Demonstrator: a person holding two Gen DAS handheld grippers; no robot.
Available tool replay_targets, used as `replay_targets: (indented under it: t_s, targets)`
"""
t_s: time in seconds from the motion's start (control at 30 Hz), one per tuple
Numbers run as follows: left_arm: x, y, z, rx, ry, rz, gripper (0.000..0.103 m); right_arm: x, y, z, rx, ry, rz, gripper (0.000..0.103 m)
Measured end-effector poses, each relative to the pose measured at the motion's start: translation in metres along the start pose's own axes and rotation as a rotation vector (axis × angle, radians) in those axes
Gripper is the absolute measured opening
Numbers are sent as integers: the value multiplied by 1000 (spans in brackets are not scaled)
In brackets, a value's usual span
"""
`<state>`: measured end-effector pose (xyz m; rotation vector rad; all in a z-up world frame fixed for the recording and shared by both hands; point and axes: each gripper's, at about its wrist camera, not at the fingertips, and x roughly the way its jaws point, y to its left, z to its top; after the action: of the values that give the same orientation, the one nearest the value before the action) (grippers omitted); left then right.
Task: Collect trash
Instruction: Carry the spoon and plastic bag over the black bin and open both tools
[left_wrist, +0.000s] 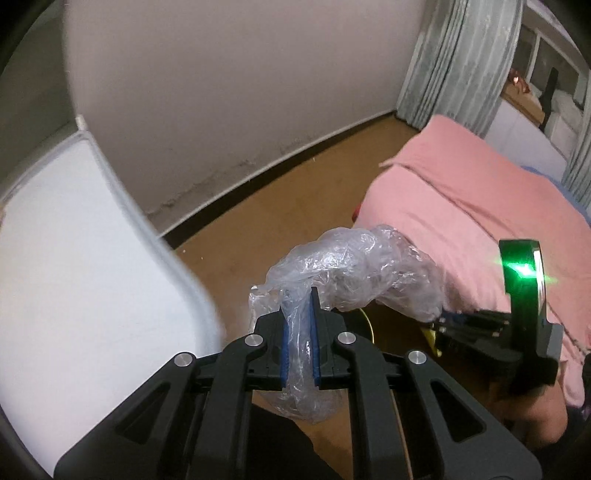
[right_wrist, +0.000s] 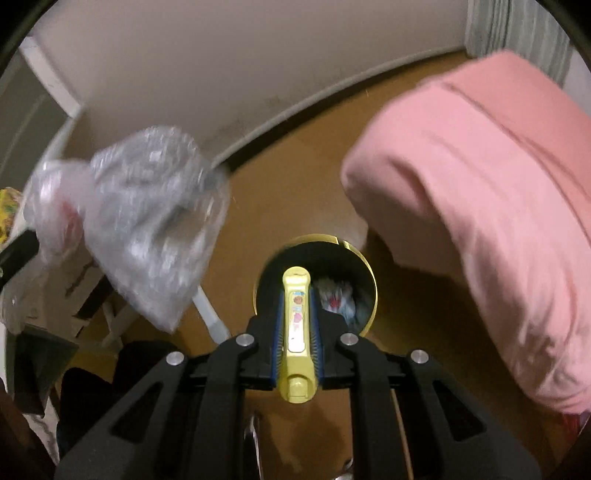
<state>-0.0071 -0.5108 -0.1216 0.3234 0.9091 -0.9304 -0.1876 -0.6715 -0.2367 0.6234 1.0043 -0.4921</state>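
Below, on the brown floor (right_wrist: 295, 177), stands a round bin (right_wrist: 370, 295) with a gold rim, and crumpled white and red scraps lie inside it. Both tongs are closed on trash. The left tongs (left_wrist: 300, 328) pinch a crumpled clear plastic bag (left_wrist: 351, 266) between their blue pads (left_wrist: 285, 347); the bag billows out past the fingertips and hangs a little below them. From the right wrist view the same bag appears blurred at the upper left, off to the side of the bin. The right tongs (right_wrist: 297, 325) clamp a slim yellow plastic item (right_wrist: 296, 332) with a small cartoon sticker on its face; it lies lengthwise between the pads, its far tip over the mouth of the bin and its near end sticking out behind the pads. In the left wrist view the right tongs sit at the right edge, a green light glowing on their body. A bed with a pink cover (left_wrist: 480, 206) fills the right side, and a white tabletop (left_wrist: 74, 277) lies at the left, near the pale wall (left_wrist: 240, 92).
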Motion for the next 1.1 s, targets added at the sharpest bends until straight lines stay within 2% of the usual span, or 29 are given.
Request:
replay_targets:
  t_s: [0.2, 0.43, 0.47, 0.5, 0.53, 0.57, 0.6, 0.87, 1.03, 1.1]
  targets:
    - [41, -14, 12, 25, 53, -9, 8, 26, -5, -8, 23, 69, 30, 14]
    - [74, -18, 16, 12, 92, -16, 8, 36, -8, -9, 33, 78, 56, 14]
    - [78, -18, 16, 11, 95, -12, 8, 36, -9, -10, 37, 77, 57, 18]
    - [77, -16, 15, 10, 95, -8, 8, 38, -9, -9, 43, 84, 60, 34]
    - [80, -17, 15, 9, 99, -3, 8, 39, -11, -9, 48, 88, 61, 62]
    - [83, -17, 12, 7, 105, -2, 8, 38, -11, -8, 48, 79, 59, 72]
    - [86, -18, 12, 12, 108, 0, 8, 34, -11, -8, 46, 57, 50, 74]
    - [104, -28, 2, 34, 167, -35, 8, -1, -27, -3, 135, -79, 24, 74]
    - [122, -39, -5, 59, 208, -53, 9, -7, -40, -4, 189, -117, 16, 74]
    - [129, -42, -6, 70, 217, -47, 14, -9, -43, -3, 205, -127, 14, 74]
